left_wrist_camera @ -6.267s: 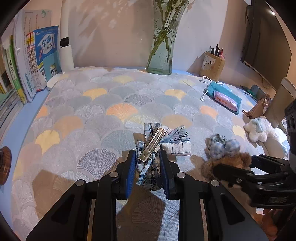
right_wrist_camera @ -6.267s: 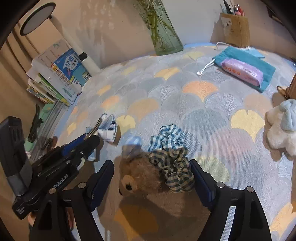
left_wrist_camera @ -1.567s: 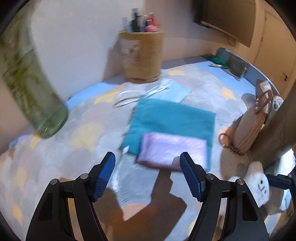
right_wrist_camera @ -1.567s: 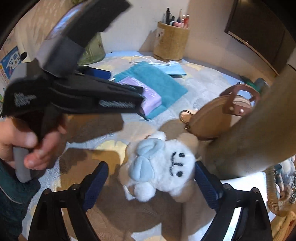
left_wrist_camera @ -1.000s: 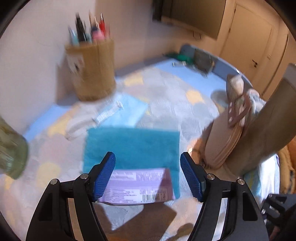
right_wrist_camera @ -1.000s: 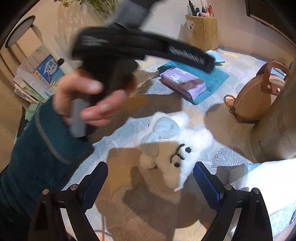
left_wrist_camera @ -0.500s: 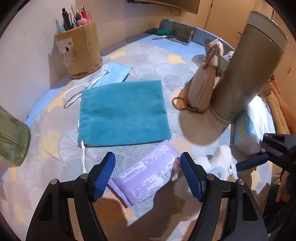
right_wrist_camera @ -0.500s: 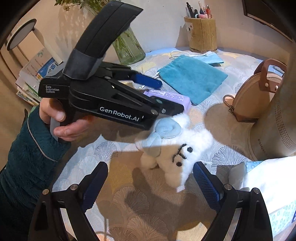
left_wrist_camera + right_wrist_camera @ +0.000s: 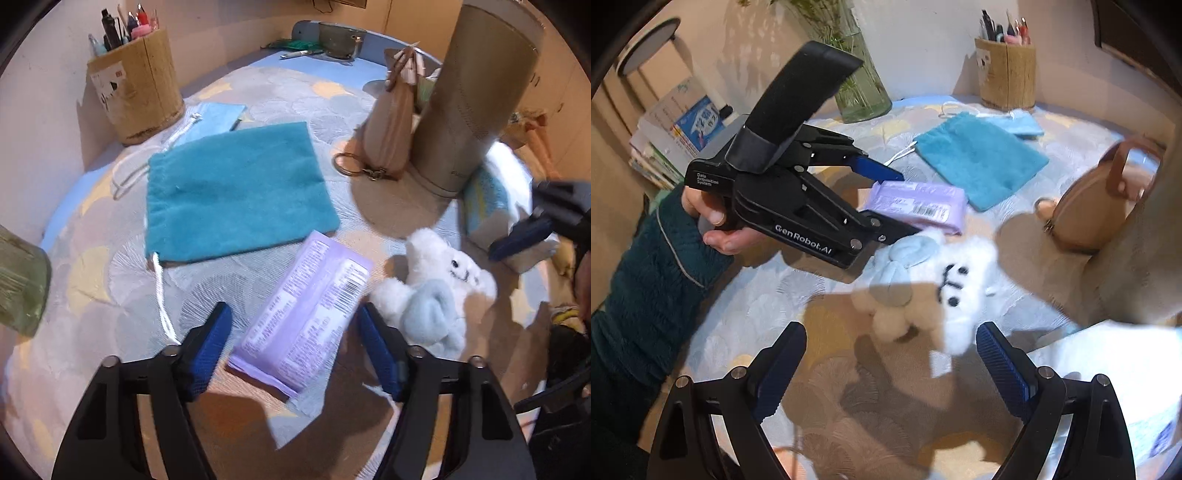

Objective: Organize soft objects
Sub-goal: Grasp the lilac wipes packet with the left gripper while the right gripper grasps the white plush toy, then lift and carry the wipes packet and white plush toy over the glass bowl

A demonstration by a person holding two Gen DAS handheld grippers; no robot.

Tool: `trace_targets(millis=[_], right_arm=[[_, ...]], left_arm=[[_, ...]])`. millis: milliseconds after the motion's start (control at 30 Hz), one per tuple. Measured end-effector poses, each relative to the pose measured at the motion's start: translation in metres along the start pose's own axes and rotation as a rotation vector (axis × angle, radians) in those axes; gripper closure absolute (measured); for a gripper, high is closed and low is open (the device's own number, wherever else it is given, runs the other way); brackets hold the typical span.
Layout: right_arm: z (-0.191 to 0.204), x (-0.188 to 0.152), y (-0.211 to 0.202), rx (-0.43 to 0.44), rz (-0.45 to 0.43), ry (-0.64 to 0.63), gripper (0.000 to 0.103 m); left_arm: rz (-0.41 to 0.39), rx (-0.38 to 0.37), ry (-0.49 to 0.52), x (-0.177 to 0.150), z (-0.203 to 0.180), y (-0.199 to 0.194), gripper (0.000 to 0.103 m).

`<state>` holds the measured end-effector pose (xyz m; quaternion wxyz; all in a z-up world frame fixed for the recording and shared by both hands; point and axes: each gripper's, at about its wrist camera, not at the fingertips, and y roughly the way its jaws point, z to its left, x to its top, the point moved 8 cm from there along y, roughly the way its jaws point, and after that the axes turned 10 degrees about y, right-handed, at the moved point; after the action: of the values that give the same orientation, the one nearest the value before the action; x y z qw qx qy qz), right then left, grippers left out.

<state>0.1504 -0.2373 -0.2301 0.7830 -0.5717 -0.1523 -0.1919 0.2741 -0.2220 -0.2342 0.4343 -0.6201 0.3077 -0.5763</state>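
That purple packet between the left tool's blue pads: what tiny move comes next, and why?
Probably closing a little more. The left gripper straddles the purple packet, its jaws have just been narrowing, yet gaps remain at both pads, so nothing is gripped yet.

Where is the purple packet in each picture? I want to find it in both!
Left wrist view: the purple packet lies low in the middle, between the open jaws of the left hand-held gripper.
Right wrist view: it lies just above the middle, right behind that gripper's tips.
Shared landmark: the teal pouch lies just beyond the packet in both views.
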Motion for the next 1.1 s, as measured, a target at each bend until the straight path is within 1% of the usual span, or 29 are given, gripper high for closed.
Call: trace_targets(millis=[33, 67, 133, 167, 200, 233, 267, 333, 367, 400, 433, 500, 533, 567, 600, 667, 733, 833, 900, 933, 1000, 1033, 1067, 1100], right_arm=[[-0.001, 0.004, 0.000, -0.025, -0.001, -0.018, 0.010], [-0.002, 0.007, 0.001, -0.036, 0.002, -0.029, 0.010], [-0.003, 0.016, 0.006, -0.031, 0.014, -0.030, 0.010], [-0.004, 0.018, 0.008, -0.028, 0.018, -0.024, 0.010], [-0.004, 0.021, 0.013, -0.024, 0.026, -0.014, 0.010], [-0.004, 0.023, 0.017, -0.021, 0.034, -0.005, 0.010], [-0.004, 0.024, 0.021, -0.019, 0.046, 0.004, 0.010], [0.003, 0.021, 0.028, -0.016, 0.072, 0.009, 0.009], [0.010, 0.019, 0.028, -0.024, 0.074, -0.012, 0.009], [0.021, 0.014, 0.026, -0.012, 0.080, -0.041, 0.009], [0.029, 0.010, 0.024, 0.007, 0.085, -0.057, 0.009], [0.048, -0.002, 0.015, 0.088, 0.096, -0.083, 0.010], [0.055, -0.006, 0.011, 0.118, 0.094, -0.090, 0.010], [0.058, -0.010, 0.005, 0.125, 0.079, -0.093, 0.010], [0.057, -0.011, 0.002, 0.101, 0.058, -0.093, 0.010], [0.048, -0.009, 0.001, 0.009, 0.019, -0.094, 0.010], [0.041, -0.002, 0.009, -0.069, 0.008, -0.105, 0.010], [0.038, 0.016, 0.028, -0.218, -0.027, -0.189, 0.010], [0.031, 0.022, 0.040, -0.287, -0.009, -0.229, 0.010], [0.029, 0.025, 0.049, -0.301, 0.011, -0.243, 0.010], [0.021, 0.029, 0.061, -0.298, 0.038, -0.242, 0.013], [0.021, 0.031, 0.065, -0.285, 0.040, -0.237, 0.020], [0.021, 0.033, 0.067, -0.252, 0.033, -0.223, 0.026], [0.021, 0.035, 0.066, -0.194, 0.030, -0.189, 0.033]], left_arm=[[-0.008, 0.012, -0.001, 0.002, 0.000, 0.000, 0.049], [-0.018, 0.012, -0.004, 0.003, 0.000, -0.001, 0.050], [-0.033, 0.023, -0.017, 0.001, 0.000, -0.003, 0.052], [-0.038, 0.041, -0.031, -0.002, 0.001, -0.005, 0.053], [-0.045, 0.080, -0.062, -0.006, 0.005, -0.008, 0.053], [-0.060, 0.145, -0.136, -0.014, 0.014, -0.015, 0.054], [-0.060, 0.168, -0.190, -0.020, 0.019, -0.019, 0.058], [-0.060, 0.200, -0.326, -0.044, 0.028, -0.033, 0.060], [-0.066, 0.215, -0.375, -0.057, 0.029, -0.043, 0.063], [-0.068, 0.228, -0.406, -0.066, 0.028, -0.051, 0.065], [-0.071, 0.250, -0.444, -0.078, 0.026, -0.063, 0.065], [-0.090, 0.280, -0.516, -0.097, 0.020, -0.079, 0.065], [-0.110, 0.284, -0.561, -0.107, 0.015, -0.086, 0.065], [-0.130, 0.279, -0.601, -0.116, 0.009, -0.089, 0.066], [-0.142, 0.278, -0.626, -0.121, 0.007, -0.088, 0.066], [-0.164, 0.290, -0.661, -0.129, 0.000, -0.083, 0.066], [-0.180, 0.291, -0.679, -0.129, -0.003, -0.077, 0.067], [-0.193, 0.305, -0.693, -0.130, -0.006, -0.075, 0.067], [-0.207, 0.314, -0.691, -0.130, -0.008, -0.076, 0.067], [-0.209, 0.313, -0.693, -0.130, -0.009, -0.077, 0.067], [-0.216, 0.310, -0.696, -0.131, -0.009, -0.077, 0.067], [-0.217, 0.311, -0.695, -0.132, -0.009, -0.077, 0.067], [-0.217, 0.313, -0.694, -0.132, -0.009, -0.077, 0.067], [-0.215, 0.318, -0.692, -0.131, -0.009, -0.078, 0.067]])
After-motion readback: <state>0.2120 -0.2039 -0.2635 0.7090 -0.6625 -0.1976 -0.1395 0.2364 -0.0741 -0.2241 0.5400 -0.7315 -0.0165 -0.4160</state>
